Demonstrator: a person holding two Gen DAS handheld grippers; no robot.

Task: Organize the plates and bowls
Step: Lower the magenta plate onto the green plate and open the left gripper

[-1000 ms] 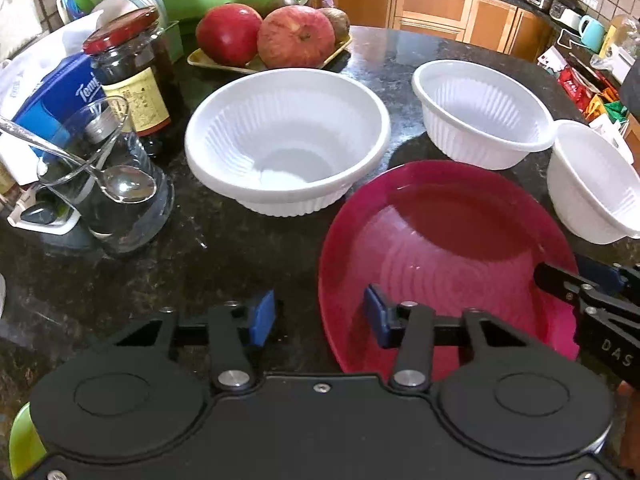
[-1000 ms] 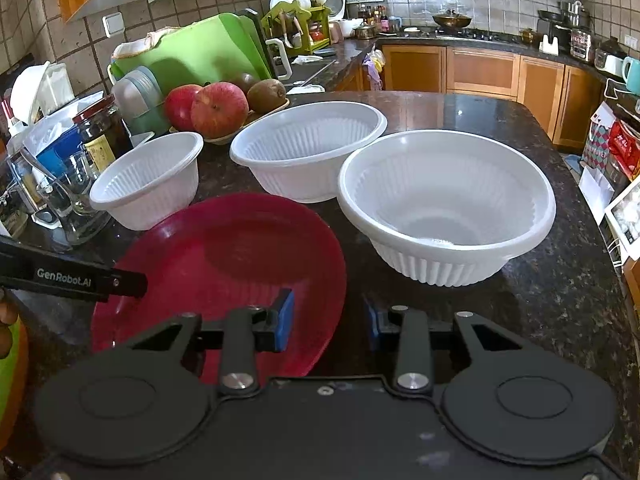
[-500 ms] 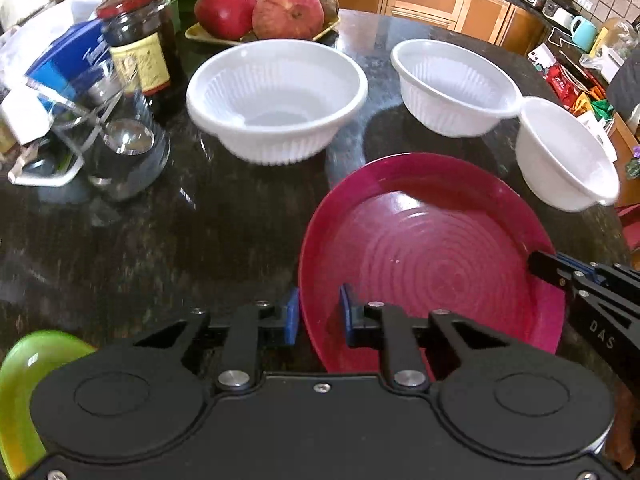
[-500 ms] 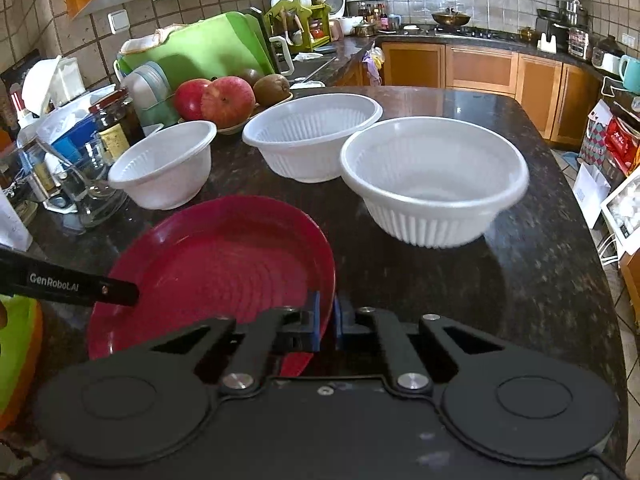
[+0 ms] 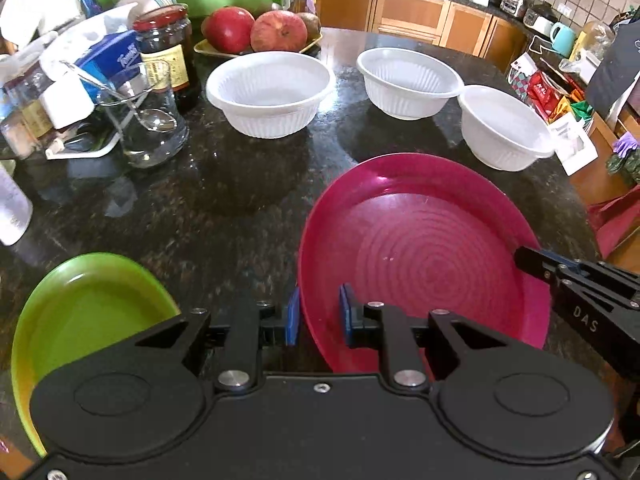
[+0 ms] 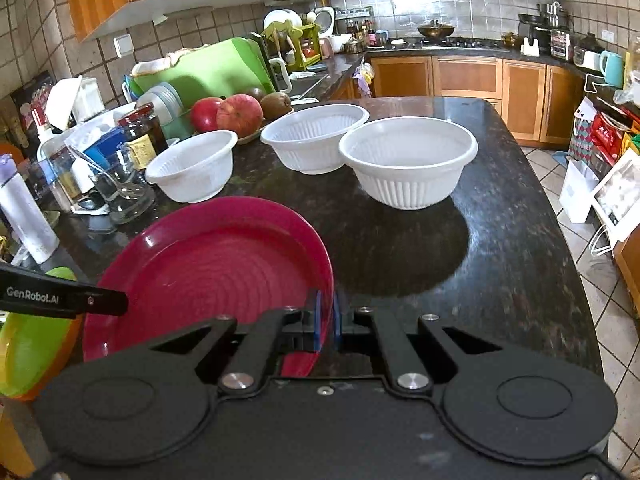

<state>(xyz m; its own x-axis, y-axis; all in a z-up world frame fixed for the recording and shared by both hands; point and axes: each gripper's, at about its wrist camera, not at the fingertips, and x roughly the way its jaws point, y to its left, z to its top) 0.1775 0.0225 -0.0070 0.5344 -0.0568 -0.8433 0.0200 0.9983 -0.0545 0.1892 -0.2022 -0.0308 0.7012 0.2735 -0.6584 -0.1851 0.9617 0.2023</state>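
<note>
A red plate (image 5: 420, 256) hangs a little above the dark counter, held from both sides. My left gripper (image 5: 319, 314) is shut on its left rim. My right gripper (image 6: 326, 320) is shut on its right rim (image 6: 326, 280); that gripper also shows at the right edge of the left wrist view (image 5: 560, 272). A green plate (image 5: 80, 312) lies at the near left, partly hidden by the left gripper's body, on an orange one whose edge shows (image 6: 24, 394). Three white ribbed bowls (image 5: 272, 92) (image 5: 408, 80) (image 5: 504, 128) stand upright in a row behind the red plate.
At the left stand a glass (image 5: 148, 120) with a spoon, a dark jar (image 5: 168, 48), a tissue pack and a white bottle (image 6: 24, 216). A tray of fruit (image 5: 260, 32) sits behind the bowls. The counter's right edge (image 6: 568, 240) drops to a tiled floor.
Both grippers shut on the red plate's opposite rims and drew back towards the near edge with it, lifting it slightly. The bowls look farther away, and the green plate came into view.
</note>
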